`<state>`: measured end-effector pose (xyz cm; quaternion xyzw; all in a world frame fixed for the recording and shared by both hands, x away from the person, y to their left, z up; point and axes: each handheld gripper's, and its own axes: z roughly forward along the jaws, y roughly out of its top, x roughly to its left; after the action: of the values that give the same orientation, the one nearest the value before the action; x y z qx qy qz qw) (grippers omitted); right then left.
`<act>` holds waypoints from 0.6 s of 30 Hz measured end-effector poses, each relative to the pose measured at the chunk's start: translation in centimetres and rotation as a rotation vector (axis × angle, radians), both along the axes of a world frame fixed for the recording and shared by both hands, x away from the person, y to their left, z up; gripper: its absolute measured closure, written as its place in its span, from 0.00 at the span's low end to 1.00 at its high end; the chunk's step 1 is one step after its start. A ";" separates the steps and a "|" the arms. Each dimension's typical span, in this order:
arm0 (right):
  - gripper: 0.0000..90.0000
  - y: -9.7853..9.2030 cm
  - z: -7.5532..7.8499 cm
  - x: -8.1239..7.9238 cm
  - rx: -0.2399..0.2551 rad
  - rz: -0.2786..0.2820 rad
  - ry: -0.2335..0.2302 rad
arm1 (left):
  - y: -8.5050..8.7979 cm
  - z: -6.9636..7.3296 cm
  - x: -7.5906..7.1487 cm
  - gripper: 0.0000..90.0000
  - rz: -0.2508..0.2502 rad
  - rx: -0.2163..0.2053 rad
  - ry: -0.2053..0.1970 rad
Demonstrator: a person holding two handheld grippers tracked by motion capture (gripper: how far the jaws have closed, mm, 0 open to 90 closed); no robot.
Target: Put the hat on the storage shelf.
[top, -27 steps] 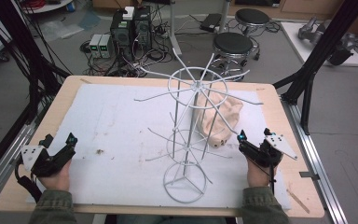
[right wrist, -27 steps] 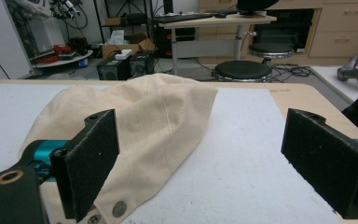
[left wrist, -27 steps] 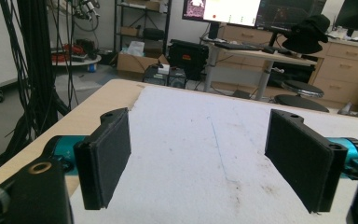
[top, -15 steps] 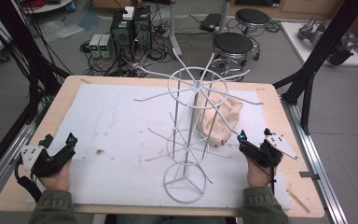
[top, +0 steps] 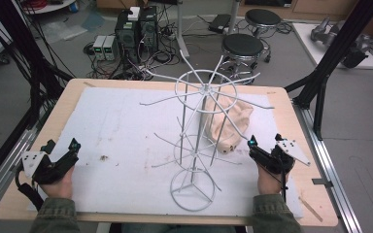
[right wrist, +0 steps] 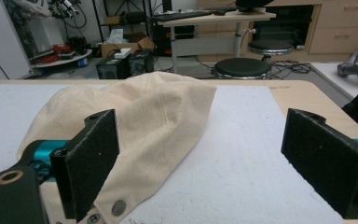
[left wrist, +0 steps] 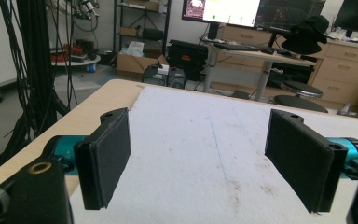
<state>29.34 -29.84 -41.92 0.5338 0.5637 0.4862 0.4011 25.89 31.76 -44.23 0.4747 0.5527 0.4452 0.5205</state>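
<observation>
Cream cap (right wrist: 135,121) lying flat on the white mat (top: 121,131), just ahead of the right gripper (top: 263,149) and slightly to its left, snap-button edge nearest the left jaw, not yet touched. Long axis running away from that gripper, behind the white wire rack (top: 199,141). Right jaws spread wide, nothing between them. Left gripper (top: 59,155) well apart on the far side of the rack, jaws likewise wide and empty. Clearly the nearer hand for the pick: the right.
</observation>
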 end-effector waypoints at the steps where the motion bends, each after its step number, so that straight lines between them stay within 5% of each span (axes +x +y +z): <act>1: 0.11 0.0 0.0 0.0 0.002 0.001 0.001 | 0.0 0.0 0.0 0.25 0.000 0.000 0.001; 10: 0.11 0.1 0.1 -0.1 0.003 0.001 -0.002 | -0.1 0.0 0.0 0.25 0.000 -0.002 -0.001; 18: 0.11 0.0 1.1 -0.4 0.008 -0.002 -0.075 | -0.1 0.0 -0.1 0.25 0.003 -0.004 -0.002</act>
<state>28.91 -29.83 -40.78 0.5175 0.5459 0.5075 0.4203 25.81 31.70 -44.21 0.4725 0.5538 0.4455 0.5212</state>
